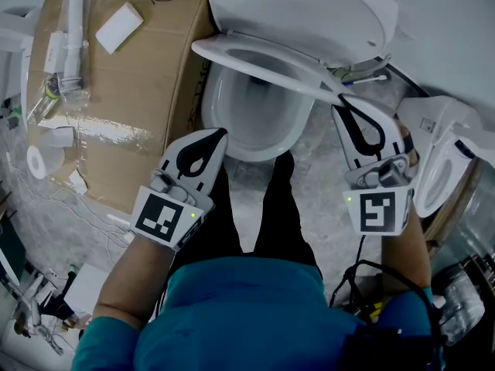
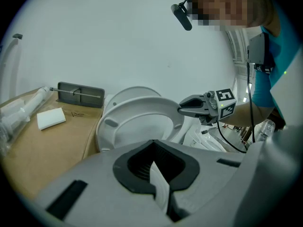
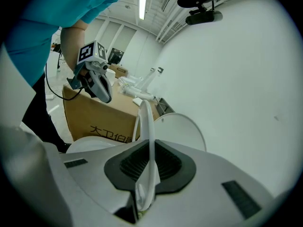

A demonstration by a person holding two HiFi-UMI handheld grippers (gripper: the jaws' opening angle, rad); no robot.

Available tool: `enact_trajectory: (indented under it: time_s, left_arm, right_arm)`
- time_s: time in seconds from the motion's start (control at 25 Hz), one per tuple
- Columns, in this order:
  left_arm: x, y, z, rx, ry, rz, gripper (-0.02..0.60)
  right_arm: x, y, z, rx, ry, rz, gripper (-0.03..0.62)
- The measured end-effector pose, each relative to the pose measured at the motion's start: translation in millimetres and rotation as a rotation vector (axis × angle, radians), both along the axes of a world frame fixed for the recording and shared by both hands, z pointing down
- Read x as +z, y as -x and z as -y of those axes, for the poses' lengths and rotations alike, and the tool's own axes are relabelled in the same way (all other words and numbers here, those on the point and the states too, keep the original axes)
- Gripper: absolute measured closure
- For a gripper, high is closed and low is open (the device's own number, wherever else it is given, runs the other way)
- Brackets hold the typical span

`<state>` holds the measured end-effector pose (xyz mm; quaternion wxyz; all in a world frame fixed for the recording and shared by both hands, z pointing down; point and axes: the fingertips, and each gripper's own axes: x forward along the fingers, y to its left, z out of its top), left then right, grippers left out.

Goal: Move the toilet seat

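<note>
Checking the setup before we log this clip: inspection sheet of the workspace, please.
Surface: pale stone-look floor, largely covered.
Job's things: toilet seat half raised over the bowl; lid up.
Clutter: cardboard box beside the toilet, white block and white pipe on it; white roll next to it.
Grippers: right gripper shut on the seat's rim; left gripper shut, holding nothing, clear of the toilet.
Cables: black cable below the right gripper; thin wires by the box.
Surroundings: second toilet at right; white wall.
</note>
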<state>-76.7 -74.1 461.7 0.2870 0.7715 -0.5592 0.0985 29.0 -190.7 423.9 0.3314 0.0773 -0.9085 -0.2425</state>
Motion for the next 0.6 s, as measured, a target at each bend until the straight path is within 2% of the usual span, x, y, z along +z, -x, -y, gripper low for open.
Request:
enact_trajectory:
  time_s: [0.6]
  left_arm:
    - [1, 3, 20, -0.005, 0.000, -0.004, 0.581]
  right_arm:
    - [-9, 8, 41, 0.034, -0.028, 0.030, 0.554]
